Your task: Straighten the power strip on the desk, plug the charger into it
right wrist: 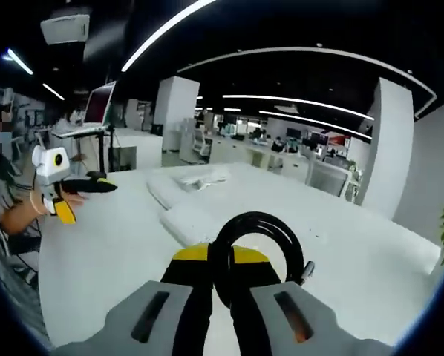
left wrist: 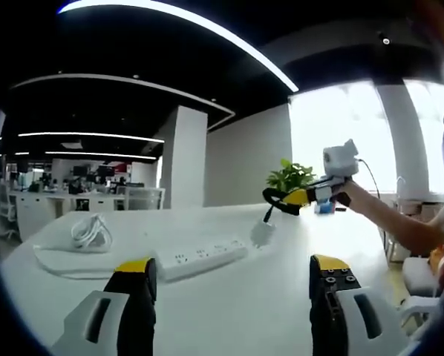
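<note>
The white power strip (left wrist: 200,257) lies at a slant on the white desk (left wrist: 281,297), just ahead of my left gripper (left wrist: 229,285), whose jaws stand wide open with nothing between them. To its right the white charger (left wrist: 263,233) hangs just above the desk from a black cable (left wrist: 269,213). My right gripper (left wrist: 275,199) holds that cable. In the right gripper view, my right gripper (right wrist: 222,276) is shut on the black cable loop (right wrist: 260,222), with the power strip (right wrist: 188,222) beyond it. My left gripper (right wrist: 96,184) shows at the left, in a hand.
A coiled white cable (left wrist: 90,231) rests on a white cloth (left wrist: 59,261) at the desk's left end. A green plant (left wrist: 289,176) stands behind the desk. An open laptop (right wrist: 99,104) sits on a stand to the side. More office desks fill the background.
</note>
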`<action>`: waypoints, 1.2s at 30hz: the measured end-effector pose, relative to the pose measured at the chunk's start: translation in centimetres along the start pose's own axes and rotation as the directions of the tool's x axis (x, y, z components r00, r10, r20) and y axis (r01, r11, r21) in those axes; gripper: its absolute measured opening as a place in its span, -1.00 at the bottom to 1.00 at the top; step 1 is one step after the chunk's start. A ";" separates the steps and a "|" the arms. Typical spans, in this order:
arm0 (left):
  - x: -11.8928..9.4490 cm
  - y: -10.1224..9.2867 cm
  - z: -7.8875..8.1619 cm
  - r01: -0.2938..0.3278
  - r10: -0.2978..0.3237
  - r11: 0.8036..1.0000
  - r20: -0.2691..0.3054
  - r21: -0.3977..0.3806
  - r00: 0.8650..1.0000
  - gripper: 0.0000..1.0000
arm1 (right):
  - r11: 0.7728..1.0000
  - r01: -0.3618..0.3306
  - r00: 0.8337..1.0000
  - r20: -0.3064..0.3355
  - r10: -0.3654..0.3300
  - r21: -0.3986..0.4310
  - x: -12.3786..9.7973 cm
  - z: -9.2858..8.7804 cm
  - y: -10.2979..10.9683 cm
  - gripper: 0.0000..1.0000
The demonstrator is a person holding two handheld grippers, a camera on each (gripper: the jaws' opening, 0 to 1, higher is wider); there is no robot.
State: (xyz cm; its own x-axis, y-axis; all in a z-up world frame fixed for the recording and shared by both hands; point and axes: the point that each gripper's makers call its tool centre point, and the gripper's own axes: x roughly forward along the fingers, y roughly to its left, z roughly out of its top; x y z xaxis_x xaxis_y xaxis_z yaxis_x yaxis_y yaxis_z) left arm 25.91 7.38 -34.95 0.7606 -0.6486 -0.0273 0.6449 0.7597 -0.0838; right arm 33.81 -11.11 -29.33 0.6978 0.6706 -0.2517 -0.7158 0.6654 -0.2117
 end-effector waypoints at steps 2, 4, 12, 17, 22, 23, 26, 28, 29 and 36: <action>0.4 0.0 0.1 0.005 -0.005 1.000 -0.005 0.009 1.000 0.73 | 1.000 -0.004 1.000 0.011 0.004 -0.007 0.1 0.6 0.3 -0.90; 0.8 0.1 0.3 0.009 -0.009 1.000 -0.009 0.017 1.000 0.73 | 1.000 -0.005 1.000 0.021 0.005 -0.020 0.3 1.2 0.6 -0.90; 2.5 0.2 1.1 0.035 -0.035 0.999 0.015 0.011 0.999 0.79 | 0.999 -0.016 0.999 0.040 0.018 -0.048 0.8 2.4 1.6 -0.90; 3.9 0.4 0.9 0.045 -0.044 0.998 -0.014 0.052 0.999 0.86 | 0.998 -0.033 0.998 0.050 0.035 -0.052 0.8 2.7 2.1 -0.90; 6.1 0.2 1.0 0.082 -0.080 0.990 -0.026 0.117 0.996 0.98 | 0.997 -0.065 0.996 0.057 0.068 -0.045 0.9 3.1 2.7 -0.90; 6.6 0.3 1.1 0.084 -0.082 0.989 -0.025 0.123 0.996 0.98 | 0.997 -0.069 0.996 0.059 0.072 -0.044 1.0 3.1 2.8 -0.90; 7.8 0.4 1.4 0.103 -0.101 0.986 -0.024 0.135 0.995 0.98 | 0.996 -0.080 0.995 0.062 0.083 -0.050 1.1 3.3 3.0 -0.90; 8.7 0.2 1.5 0.129 -0.127 0.982 -0.024 0.137 0.992 0.98 | 0.995 -0.084 0.994 0.059 0.087 -0.056 1.2 3.4 3.1 -0.90; 9.1 0.1 1.5 0.138 -0.136 0.981 -0.026 0.136 0.990 0.98 | 0.994 -0.085 0.994 0.057 0.089 -0.061 1.2 3.4 3.2 -0.90; 11.0 -1.1 1.5 0.269 -0.262 0.949 -0.062 0.164 0.963 0.98 | 0.990 -0.099 0.993 0.049 0.104 -0.101 1.4 3.8 3.6 -0.89</action>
State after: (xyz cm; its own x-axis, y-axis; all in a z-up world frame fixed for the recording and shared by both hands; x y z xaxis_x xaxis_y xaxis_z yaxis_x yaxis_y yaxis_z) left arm 33.74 -0.52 -33.72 0.5591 -0.8265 -0.0663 0.8287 0.5544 0.0767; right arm 32.34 -6.56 -26.82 0.6198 0.7514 -0.2262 -0.7802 0.5591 -0.2805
